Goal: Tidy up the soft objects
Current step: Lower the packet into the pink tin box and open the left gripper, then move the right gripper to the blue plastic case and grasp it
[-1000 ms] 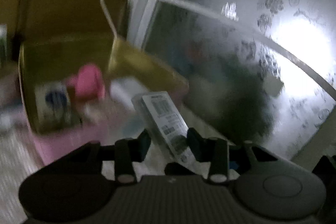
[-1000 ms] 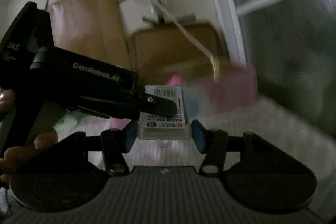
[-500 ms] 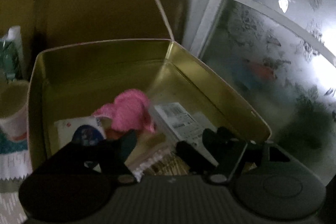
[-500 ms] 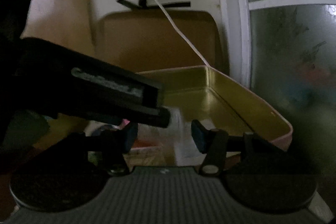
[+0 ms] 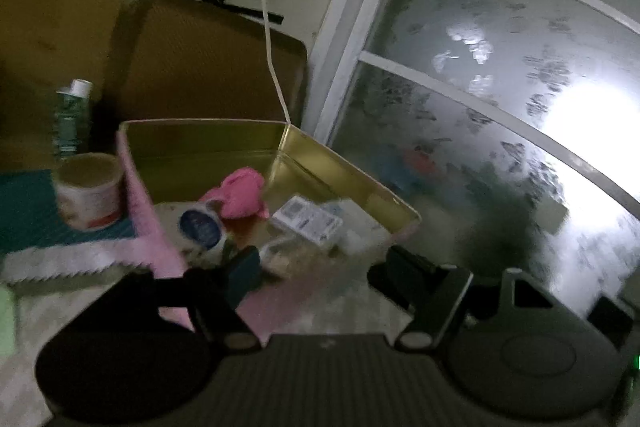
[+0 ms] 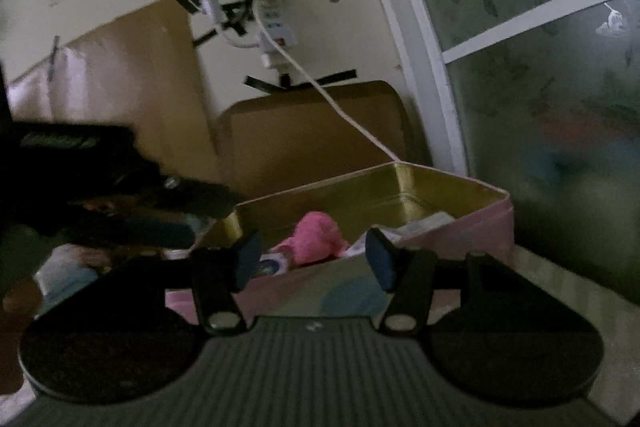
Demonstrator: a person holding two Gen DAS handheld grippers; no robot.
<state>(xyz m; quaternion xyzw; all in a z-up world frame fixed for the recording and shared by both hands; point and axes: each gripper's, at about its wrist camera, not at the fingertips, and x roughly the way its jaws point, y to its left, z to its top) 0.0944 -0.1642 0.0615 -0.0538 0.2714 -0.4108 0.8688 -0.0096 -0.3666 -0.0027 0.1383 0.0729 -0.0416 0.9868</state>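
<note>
A pink tin box (image 5: 140, 203) with a gold inside stands open; it also shows in the right wrist view (image 6: 472, 227). In it lie a pink soft toy (image 5: 242, 193) (image 6: 316, 237), a clear labelled packet (image 5: 308, 221), a white pouch with a blue round mark (image 5: 200, 227) and other small packs. My left gripper (image 5: 320, 267) is open and empty just in front of the box. My right gripper (image 6: 314, 259) is open and empty at the box's near wall. The left gripper's dark body (image 6: 120, 203) shows at left in the right wrist view.
A paper cup (image 5: 90, 191) and a green bottle (image 5: 72, 119) stand left of the box on a teal mat (image 5: 24, 223). The box lid (image 5: 208, 59) leans on the wall behind. A white cable (image 5: 272, 59) hangs to the box corner. A frosted window (image 5: 500, 107) is at right.
The left gripper carried the clear packet over the box, opened and let it drop inside. Both grippers have since drawn back from the box, open and empty.
</note>
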